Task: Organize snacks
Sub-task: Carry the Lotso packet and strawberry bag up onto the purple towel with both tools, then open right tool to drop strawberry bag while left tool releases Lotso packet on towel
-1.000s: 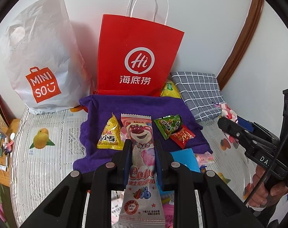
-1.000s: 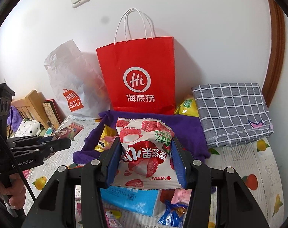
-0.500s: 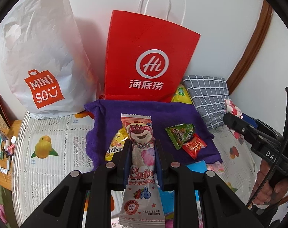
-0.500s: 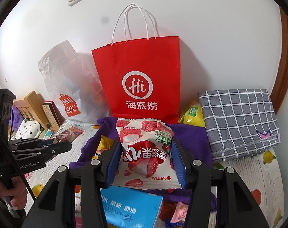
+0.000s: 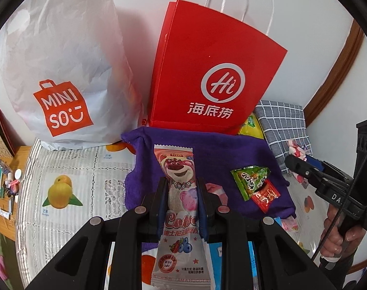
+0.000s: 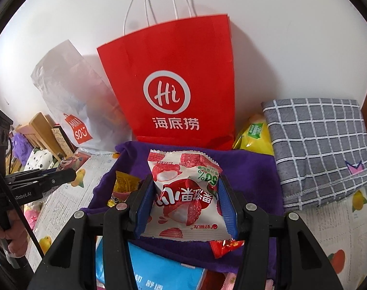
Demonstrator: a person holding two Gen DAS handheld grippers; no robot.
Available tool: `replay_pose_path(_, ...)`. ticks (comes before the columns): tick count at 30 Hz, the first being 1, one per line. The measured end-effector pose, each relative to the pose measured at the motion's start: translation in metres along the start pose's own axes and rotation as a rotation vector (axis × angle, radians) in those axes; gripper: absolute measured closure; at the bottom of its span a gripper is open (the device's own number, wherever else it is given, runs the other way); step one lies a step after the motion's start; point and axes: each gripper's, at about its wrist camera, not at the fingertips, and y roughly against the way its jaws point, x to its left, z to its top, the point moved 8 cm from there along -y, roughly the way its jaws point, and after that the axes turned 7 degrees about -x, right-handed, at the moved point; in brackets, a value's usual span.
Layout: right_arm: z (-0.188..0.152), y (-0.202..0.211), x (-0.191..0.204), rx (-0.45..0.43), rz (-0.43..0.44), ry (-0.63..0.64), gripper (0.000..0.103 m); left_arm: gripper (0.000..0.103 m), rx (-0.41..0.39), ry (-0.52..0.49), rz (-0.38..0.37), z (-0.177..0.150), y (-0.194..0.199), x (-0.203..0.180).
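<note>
Both Claws Loaded Above the Purple Cloth

Up against the white wall, a red paper bag [image 6: 173, 91] with white cord handles stands tallest, and a white plastic shopping bag [image 5: 62, 72] slumps just beside it on the left. Both stand on the table [image 5: 69, 169], which wears a fruit-printed cover. On the right, a folded grey checked cloth [image 6: 321, 149] lies near the wall, with a yellow packet [image 6: 253, 133] wedged between it and the red bag. In front of the red bag spreads a purple cloth [image 5: 222, 149], touching the bag's base.

I hold a claw in each hand, and both hang over that purple cloth. My right claw [image 6: 186, 193] is clamped on a white strawberry snack pouch [image 6: 183, 193], its blue pads pressing the pouch's two sides; the print on the pouch reads upside down from my wrist. My left claw [image 5: 181, 193] is pinched tight on a long pink bear-print snack packet [image 5: 179, 193], which stands lengthwise between the fingers, bear end pointing away from me.

On the purple cloth to the right of the bear packet lie a small green sachet [image 5: 251, 176] and a small red sachet [image 5: 265, 195], overlapping at one corner. A yellow sachet [image 6: 124, 184] shows at the cloth's left side, partly behind my right claw. A blue packet [image 6: 159, 270] lies nearest me, under the right claw's frame.
</note>
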Motion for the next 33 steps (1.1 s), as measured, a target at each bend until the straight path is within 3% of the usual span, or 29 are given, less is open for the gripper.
replay_pose_path(18,-0.034,-0.076,0.002,0.162,0.03,0.054,0.052,0.081,0.074,0.01,-0.052,0.0,-0.051,-0.012)
replay_pose_path(33,-0.055,-0.093,0.001,0.23,0.034,0.085,0.051,0.081,0.11,-0.011,-0.063,-0.006,-0.066,-0.023)
